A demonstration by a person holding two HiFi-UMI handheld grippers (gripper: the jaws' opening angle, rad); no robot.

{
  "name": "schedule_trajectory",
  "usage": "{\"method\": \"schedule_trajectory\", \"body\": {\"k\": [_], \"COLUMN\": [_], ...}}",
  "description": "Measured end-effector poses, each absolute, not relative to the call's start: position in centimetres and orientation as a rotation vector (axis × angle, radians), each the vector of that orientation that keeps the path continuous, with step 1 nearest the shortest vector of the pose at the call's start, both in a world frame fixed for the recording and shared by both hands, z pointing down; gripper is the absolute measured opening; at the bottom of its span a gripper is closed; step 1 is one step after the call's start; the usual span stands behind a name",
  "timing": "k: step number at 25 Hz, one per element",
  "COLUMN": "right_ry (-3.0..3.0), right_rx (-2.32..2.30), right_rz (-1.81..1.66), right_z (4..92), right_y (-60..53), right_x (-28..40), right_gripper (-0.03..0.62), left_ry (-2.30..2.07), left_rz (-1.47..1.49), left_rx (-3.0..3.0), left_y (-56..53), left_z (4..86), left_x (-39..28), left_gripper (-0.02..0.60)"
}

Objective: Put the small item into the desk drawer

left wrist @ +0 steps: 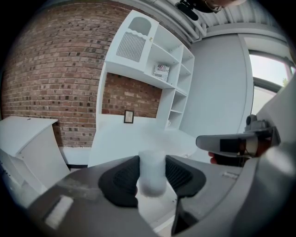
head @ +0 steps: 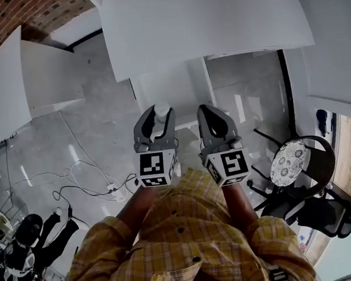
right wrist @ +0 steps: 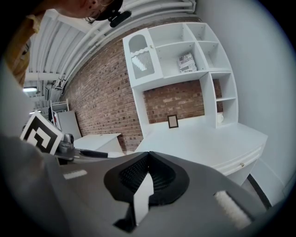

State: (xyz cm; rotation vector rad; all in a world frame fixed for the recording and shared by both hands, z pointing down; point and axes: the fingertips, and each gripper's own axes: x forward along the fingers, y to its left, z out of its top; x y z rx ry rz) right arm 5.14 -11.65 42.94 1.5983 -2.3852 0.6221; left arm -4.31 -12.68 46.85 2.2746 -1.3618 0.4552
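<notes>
— Where's the small item (left wrist: 151, 172)?
— Upright in the left hand-held gripper (head: 156, 123), jaws clamped on its sides, just short of the white desk (head: 212, 19).
— And the right hand-held gripper (right wrist: 147, 159)?
— Beside the left one, jaws narrow with tips meeting, nothing between them.

Soft daylight all round, coming in from the window (left wrist: 273, 78) on the right. Hardly a hard shadow anywhere, though the white desk (left wrist: 138, 139) is washed out nearly flat and the floor (head: 99, 133) has a pale sheen. Both gripper views are heavy fisheye, with black corners and the shelves (right wrist: 171, 46) bent into curves, and the head view bows at its edges too. Far stuff like the brick (left wrist: 51, 78) is sharp enough, but the item (left wrist: 152, 172) right up at the lens is just a fuzzy white blob.
</notes>
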Motion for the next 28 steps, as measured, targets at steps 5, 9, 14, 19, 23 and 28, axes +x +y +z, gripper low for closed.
{"method": "schedule_trajectory", "body": {"k": [5, 9, 14, 19, 23, 28], "right_ry": [-2.367, -2.351, -2.335, -2.317, -2.287, -2.271], "right_rx": [1.598, 1.592, 1.578, 1.566, 1.563, 1.545], "right_rz": [0.659, 0.693, 0.724, 0.757, 0.803, 0.838], "right_z": [44.8, 46.3, 47.8, 49.2, 50.6, 51.7], "right_y": [-12.4, -13.1, -13.5, -13.7, -13.9, -14.2], "right_x": [6.2, 6.6, 7.0, 7.5, 8.0, 8.2], "right_gripper": [0.0, 0.0, 0.0, 0.0, 0.0, 0.0], "left_ry": [-1.34, -1.365, -1.375, -1.325, -1.289, -1.262], "left_rz": [0.478, 0.519, 0.612, 0.668, 0.674, 0.71], "left_rx": [2.23, 2.19, 2.15, 2.093, 2.052, 2.013], "left_y": [-13.6, -14.6, -15.4, -15.7, -16.3, -16.9], "left_z": [49.0, 51.0, 54.4, 58.2, 60.8, 63.8], "left_x": [-3.7, -3.9, -3.7, -2.8, -2.3, -2.1], "left_gripper": [0.178, 0.178, 0.178, 0.179, 0.179, 0.179]}}
